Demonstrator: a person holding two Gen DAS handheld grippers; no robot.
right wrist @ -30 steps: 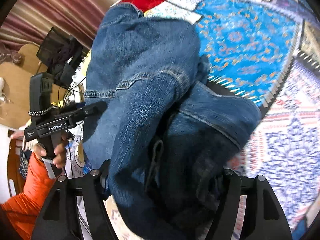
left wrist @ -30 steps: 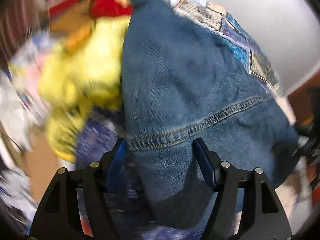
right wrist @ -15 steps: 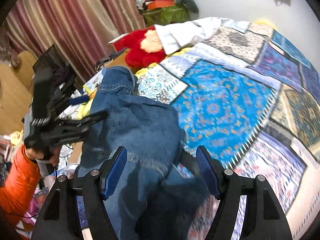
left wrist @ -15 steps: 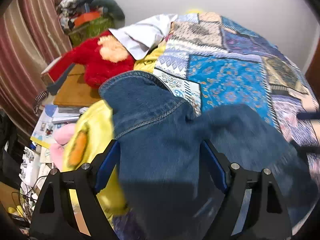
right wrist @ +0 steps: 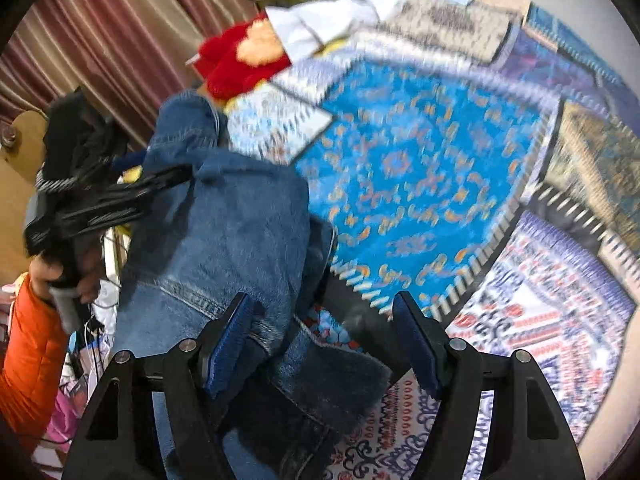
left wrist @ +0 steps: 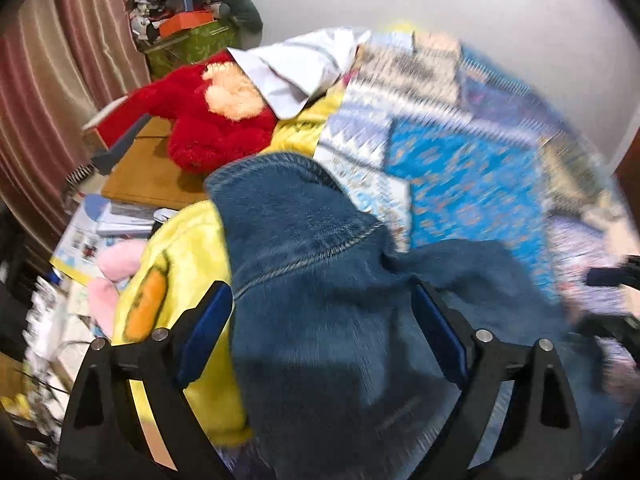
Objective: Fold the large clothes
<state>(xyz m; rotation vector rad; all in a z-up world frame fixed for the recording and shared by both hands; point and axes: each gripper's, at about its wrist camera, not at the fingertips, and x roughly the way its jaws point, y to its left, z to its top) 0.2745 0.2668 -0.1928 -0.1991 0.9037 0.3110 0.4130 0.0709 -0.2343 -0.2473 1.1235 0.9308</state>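
A pair of blue denim jeans [left wrist: 320, 280] lies crumpled at the edge of a bed covered by a patchwork bedspread [left wrist: 460, 168]. My left gripper [left wrist: 322, 320] hovers over the jeans with its jaws opening wide. Denim lies between them, but the pads do not press on it. In the right wrist view the jeans [right wrist: 224, 240] lie left of centre and run under the left finger. My right gripper [right wrist: 320, 344] is open, and the bedspread [right wrist: 420, 160] shows through its gap. The left gripper [right wrist: 120, 200] appears blurred at the left, held by a hand in an orange sleeve.
A red plush toy [left wrist: 216, 120] and a white cloth [left wrist: 304, 64] lie at the head of the bed. A yellow plush [left wrist: 188, 264] sits left of the jeans. A wooden board [left wrist: 148, 176], papers and a striped curtain [left wrist: 60, 80] fill the left side.
Both grippers have drawn back and up from the jeans, which filled both views before. The left jaws have widened. The right gripper no longer has denim between its pads.
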